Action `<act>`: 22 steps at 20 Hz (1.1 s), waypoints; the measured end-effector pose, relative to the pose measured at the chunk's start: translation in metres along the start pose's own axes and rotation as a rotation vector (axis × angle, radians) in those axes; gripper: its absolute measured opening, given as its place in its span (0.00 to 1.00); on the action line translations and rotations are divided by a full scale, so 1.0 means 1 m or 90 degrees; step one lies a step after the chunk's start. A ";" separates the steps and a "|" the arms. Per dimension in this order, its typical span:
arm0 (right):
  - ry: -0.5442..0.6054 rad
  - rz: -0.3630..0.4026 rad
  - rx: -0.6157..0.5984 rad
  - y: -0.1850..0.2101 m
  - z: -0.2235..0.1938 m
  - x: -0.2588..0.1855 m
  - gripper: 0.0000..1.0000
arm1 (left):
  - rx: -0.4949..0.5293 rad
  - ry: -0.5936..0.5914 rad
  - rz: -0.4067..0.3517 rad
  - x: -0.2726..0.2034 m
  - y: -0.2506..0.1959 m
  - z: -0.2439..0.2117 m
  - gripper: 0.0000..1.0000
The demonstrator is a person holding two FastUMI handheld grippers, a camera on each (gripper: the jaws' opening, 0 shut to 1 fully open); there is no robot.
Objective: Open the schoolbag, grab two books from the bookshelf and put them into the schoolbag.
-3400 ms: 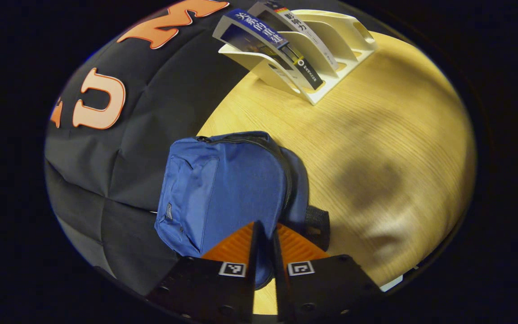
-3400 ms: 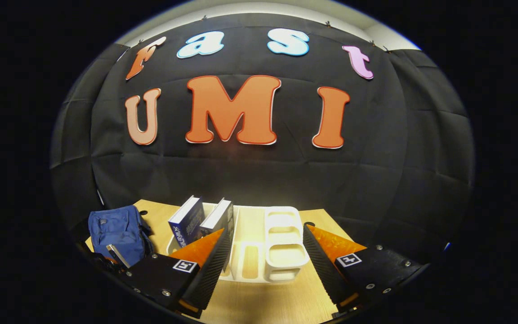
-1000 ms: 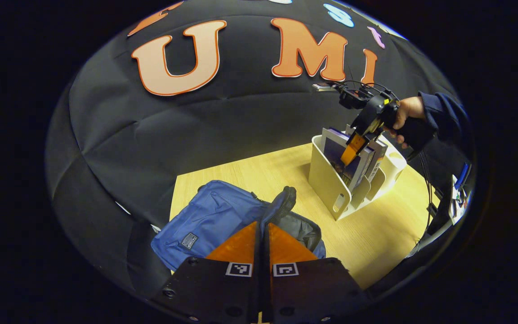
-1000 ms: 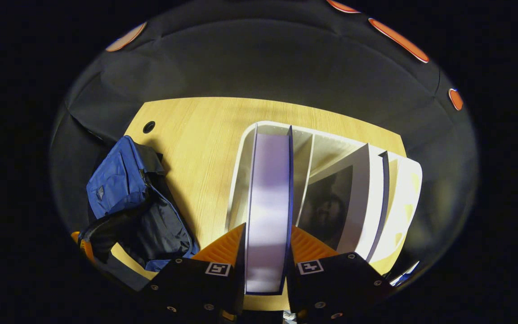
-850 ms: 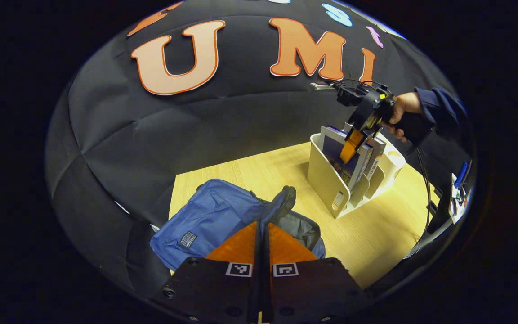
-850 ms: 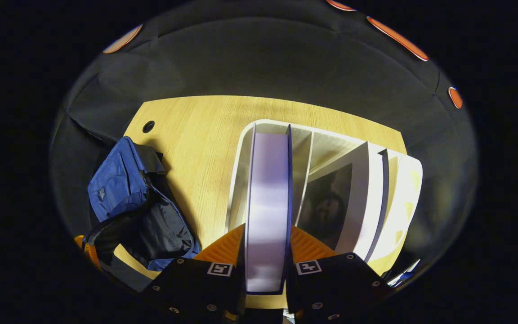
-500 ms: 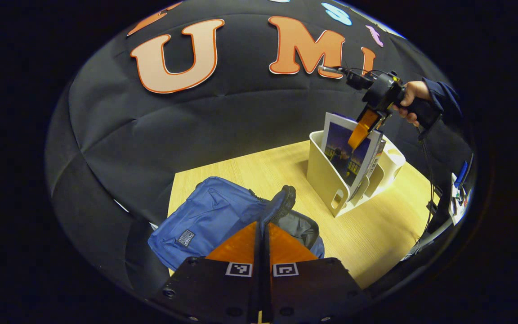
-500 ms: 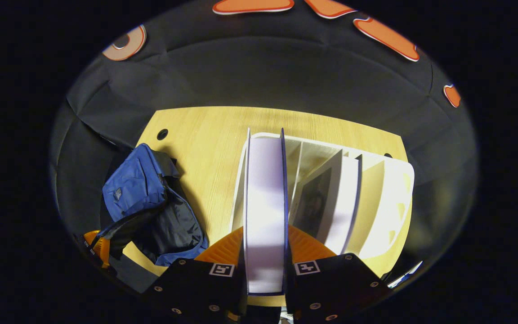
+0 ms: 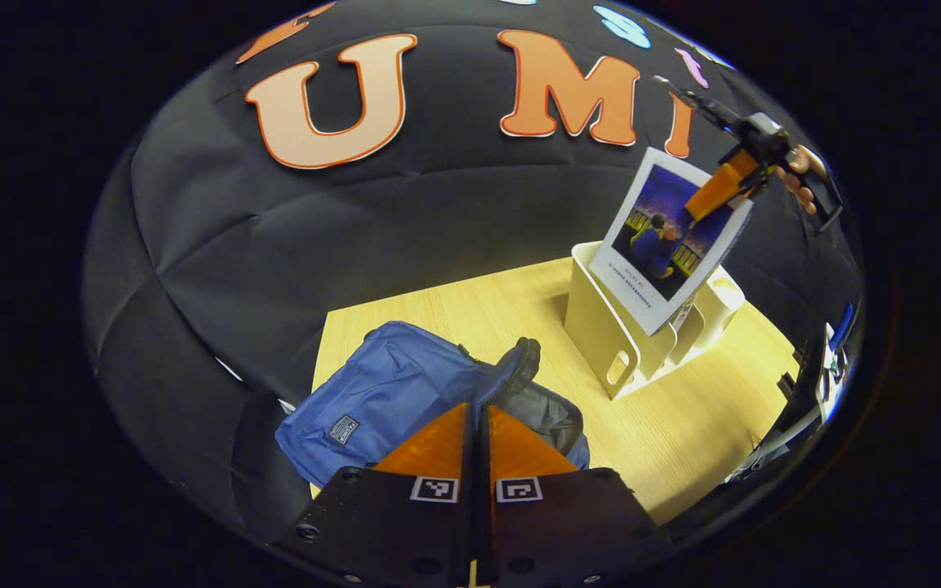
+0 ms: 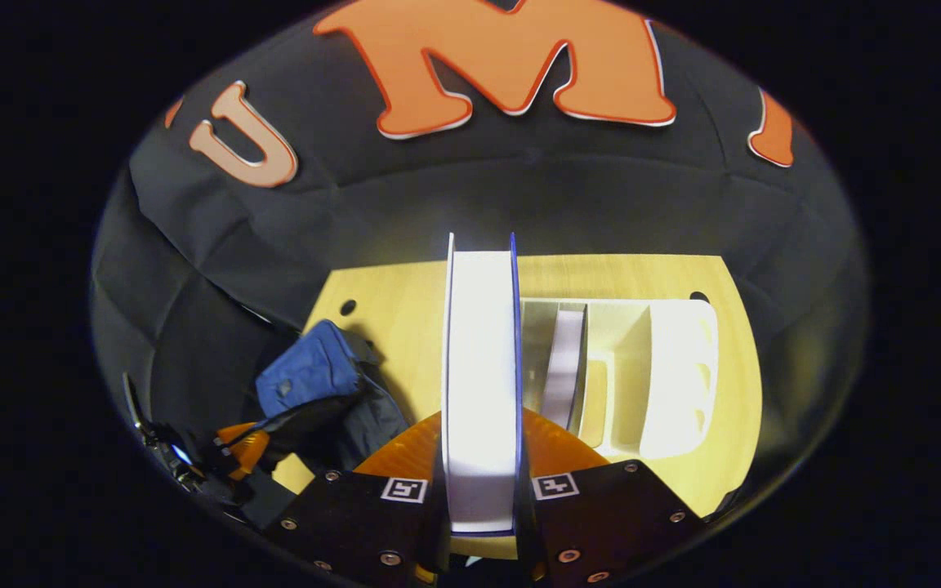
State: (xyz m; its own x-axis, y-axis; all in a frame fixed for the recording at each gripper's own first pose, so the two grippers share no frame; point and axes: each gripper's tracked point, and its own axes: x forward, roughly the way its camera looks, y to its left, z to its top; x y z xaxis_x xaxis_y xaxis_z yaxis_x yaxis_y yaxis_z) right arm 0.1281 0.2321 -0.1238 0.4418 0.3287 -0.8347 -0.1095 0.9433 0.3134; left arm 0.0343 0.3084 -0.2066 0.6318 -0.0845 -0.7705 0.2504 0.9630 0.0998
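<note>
Book (image 10: 480, 384) is clamped in my right gripper (image 10: 479, 490); left gripper (image 9: 477, 457), jaws closed on the bag (image 9: 389, 392) flap, could slip, collapsing the opening.

1. Your table (image 9: 683, 425) is light wood with a visible grain, lit bright towards the right in the left gripper view.
2. Two small round holes (image 10: 347, 307) sit in the tabletop near its far corners in the right gripper view.
3. Black quilted cloth wall (image 9: 274, 245) runs behind the table.
4. Some blue-and-white clutter (image 9: 834, 359) is off the table's right edge, too blurry to identify.
</note>
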 end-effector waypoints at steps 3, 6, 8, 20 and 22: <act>-0.020 0.076 0.053 0.019 -0.007 -0.012 0.31 | -0.001 -0.001 0.013 -0.002 0.009 0.010 0.03; -0.019 0.138 0.087 0.042 -0.027 -0.011 0.31 | -0.003 0.000 0.023 -0.002 0.018 0.024 0.02; -0.006 0.171 0.126 0.055 -0.051 0.001 0.32 | -0.018 0.000 0.024 -0.002 0.022 0.028 0.02; -0.033 0.207 0.271 0.116 -0.136 0.030 0.31 | -0.109 0.004 -0.004 -0.001 0.020 0.045 0.02; -0.032 0.212 0.313 0.133 -0.154 0.039 0.31 | -0.113 0.009 -0.008 -0.001 0.017 0.044 0.02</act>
State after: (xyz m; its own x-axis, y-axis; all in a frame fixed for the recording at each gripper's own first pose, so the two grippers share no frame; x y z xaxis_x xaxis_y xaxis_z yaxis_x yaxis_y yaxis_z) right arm -0.0062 0.3773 -0.1842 0.4971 0.5891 -0.6371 0.1711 0.6532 0.7376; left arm 0.0702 0.3136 -0.1764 0.6192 -0.0942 -0.7795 0.1234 0.9921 -0.0219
